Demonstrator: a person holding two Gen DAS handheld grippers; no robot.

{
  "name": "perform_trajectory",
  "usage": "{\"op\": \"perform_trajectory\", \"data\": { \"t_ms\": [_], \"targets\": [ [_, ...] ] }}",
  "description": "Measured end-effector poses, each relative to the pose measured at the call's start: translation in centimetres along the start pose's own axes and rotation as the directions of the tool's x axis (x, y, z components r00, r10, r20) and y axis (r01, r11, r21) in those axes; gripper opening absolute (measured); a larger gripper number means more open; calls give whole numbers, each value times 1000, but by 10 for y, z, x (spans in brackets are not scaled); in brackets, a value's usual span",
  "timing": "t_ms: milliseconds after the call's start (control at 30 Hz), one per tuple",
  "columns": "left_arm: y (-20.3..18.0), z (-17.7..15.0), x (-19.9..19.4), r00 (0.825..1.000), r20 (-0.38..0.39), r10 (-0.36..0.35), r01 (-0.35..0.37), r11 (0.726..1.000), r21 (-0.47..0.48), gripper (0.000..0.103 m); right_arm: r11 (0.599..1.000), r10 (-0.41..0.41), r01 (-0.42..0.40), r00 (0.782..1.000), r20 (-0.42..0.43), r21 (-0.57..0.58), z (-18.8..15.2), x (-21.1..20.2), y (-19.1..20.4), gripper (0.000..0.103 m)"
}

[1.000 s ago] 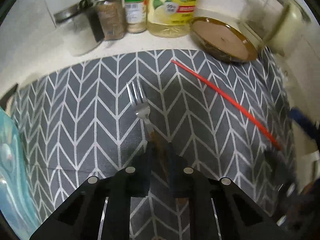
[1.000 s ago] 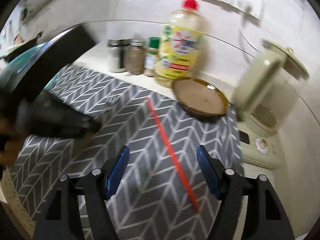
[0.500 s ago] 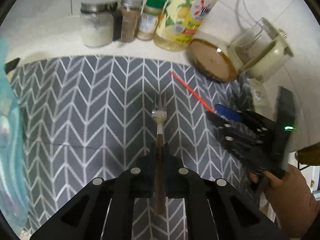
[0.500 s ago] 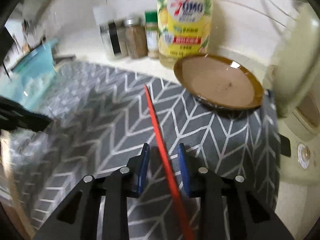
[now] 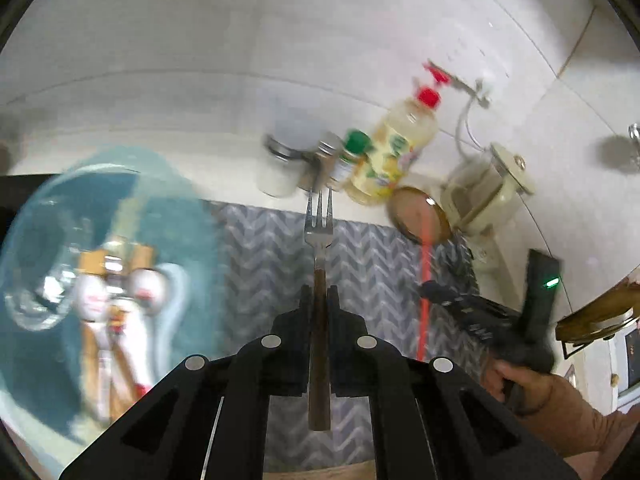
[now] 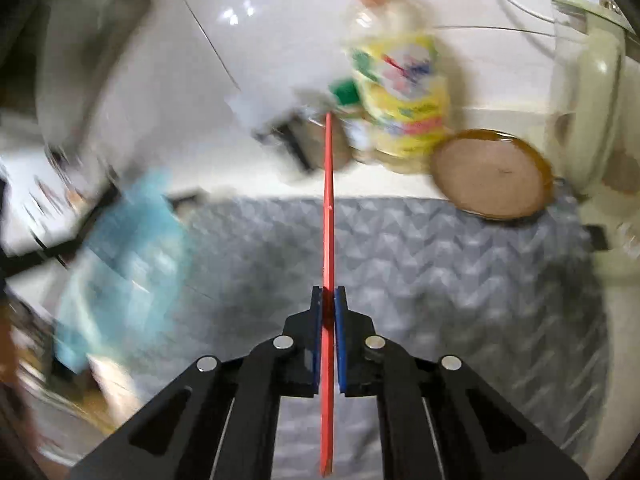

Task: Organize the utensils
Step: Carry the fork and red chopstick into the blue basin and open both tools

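Note:
My left gripper (image 5: 319, 294) is shut on a wooden-handled metal fork (image 5: 318, 224) and holds it in the air above the grey chevron mat (image 5: 372, 264), tines pointing away. My right gripper (image 6: 329, 294) is shut on a long red chopstick (image 6: 329, 208), also lifted off the mat (image 6: 460, 264). In the left wrist view the right gripper (image 5: 436, 294) and the chopstick (image 5: 423, 264) show at the right. A blue tray (image 5: 172, 216) at the left holds several utensils, blurred.
Spice jars (image 5: 332, 164), a yellow bottle with a red cap (image 6: 400, 92), a brown plate (image 6: 492, 172) and a cream kettle (image 6: 592, 92) stand at the back against the white tiled wall. The blue tray (image 6: 120, 248) lies left of the mat.
Both grippers closed on their utensils and lifted them off the mat. The left gripper swung up and left, bringing the blue tray into view.

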State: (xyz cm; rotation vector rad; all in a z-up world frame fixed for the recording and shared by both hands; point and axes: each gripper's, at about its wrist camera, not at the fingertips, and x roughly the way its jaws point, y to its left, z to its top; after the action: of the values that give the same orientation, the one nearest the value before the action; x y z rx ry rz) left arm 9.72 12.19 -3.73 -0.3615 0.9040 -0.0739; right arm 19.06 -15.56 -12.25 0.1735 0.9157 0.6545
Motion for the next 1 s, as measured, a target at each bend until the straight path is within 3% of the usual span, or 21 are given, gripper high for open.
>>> {"op": "perform_trajectory", "data": {
  "t_ms": [133,267,367,433,533,700,800,933,967,1000],
  "targets": [
    [50,3,-25,998,17,64,-64,998,-2,7,984,161,-164,986,41,72,19,-6,66,6],
    [107,-2,-33,989,-12,151,-150,989,16,7,936,324,-325,946,23,134,32,20,138,6],
    [145,-9,-24,980,-50,195,-194,981,22,7,936,332,-323,942,-50,138,24,60,186,6],
    [165,-15,-14,975,-77,207,-206,978,21,8,948,302,-285,946,-114,140,14,87,209,6],
    [185,-22,-1,975,-99,197,-197,980,8,7,981,181,-159,957,-225,111,-4,131,236,6],
    [196,-31,9,981,-100,167,-168,986,-10,4,1000,6,-5,951,-309,2,-13,165,262,7],
    [199,-34,9,984,-92,152,-155,988,-19,4,996,-94,86,933,-346,-39,-18,180,267,8],
    [205,-40,-1,985,-77,152,-157,986,-51,5,989,-148,129,898,-414,-73,-19,201,266,10],
    [207,-42,-4,986,-74,152,-157,986,-58,8,986,-163,135,885,-437,-95,-19,208,268,10],
    [207,-44,-9,985,-69,159,-163,984,-65,19,983,-178,143,881,-439,-111,-18,212,270,10]
  ]
}}
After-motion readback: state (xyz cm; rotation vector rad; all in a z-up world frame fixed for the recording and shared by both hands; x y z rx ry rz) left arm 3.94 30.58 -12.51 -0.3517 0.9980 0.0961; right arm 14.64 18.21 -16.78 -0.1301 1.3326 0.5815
